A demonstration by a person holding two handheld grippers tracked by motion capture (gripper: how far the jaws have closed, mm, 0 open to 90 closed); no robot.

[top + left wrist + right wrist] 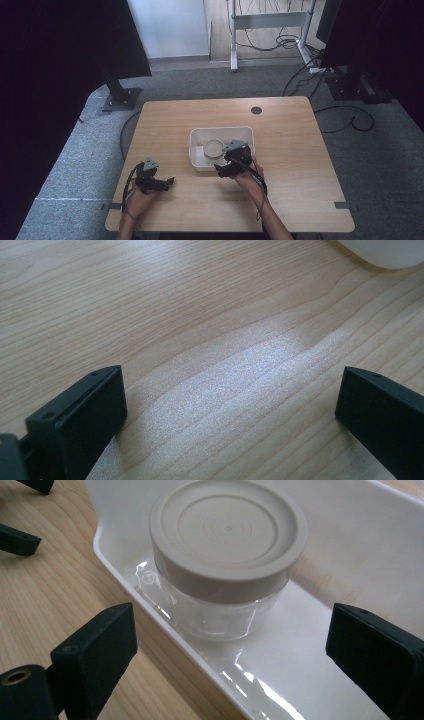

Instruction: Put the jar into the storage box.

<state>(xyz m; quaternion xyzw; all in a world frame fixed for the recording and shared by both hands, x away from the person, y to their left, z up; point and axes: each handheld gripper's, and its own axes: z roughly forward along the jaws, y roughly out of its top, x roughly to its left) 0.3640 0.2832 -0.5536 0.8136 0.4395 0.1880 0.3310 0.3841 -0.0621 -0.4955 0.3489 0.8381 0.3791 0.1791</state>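
A clear jar with a beige screw lid (227, 555) stands upright in a white tray (197, 136) at the middle of the wooden table; in the high view the jar (213, 148) sits in the tray's near left part. My right gripper (230, 655) hovers over the tray's near rim with its jaws wide open, the jar just beyond them and untouched; from above the right gripper (231, 164) is at the tray's front edge. My left gripper (227, 410) is open over bare wood, left of the tray, seen in the high view as the left gripper (159, 182).
The table (290, 150) has a round cable hole (256, 110) near its far edge. A corner of the white tray (385, 252) shows at the top right of the left gripper view. Dark screens and stands ring the table on the grey floor.
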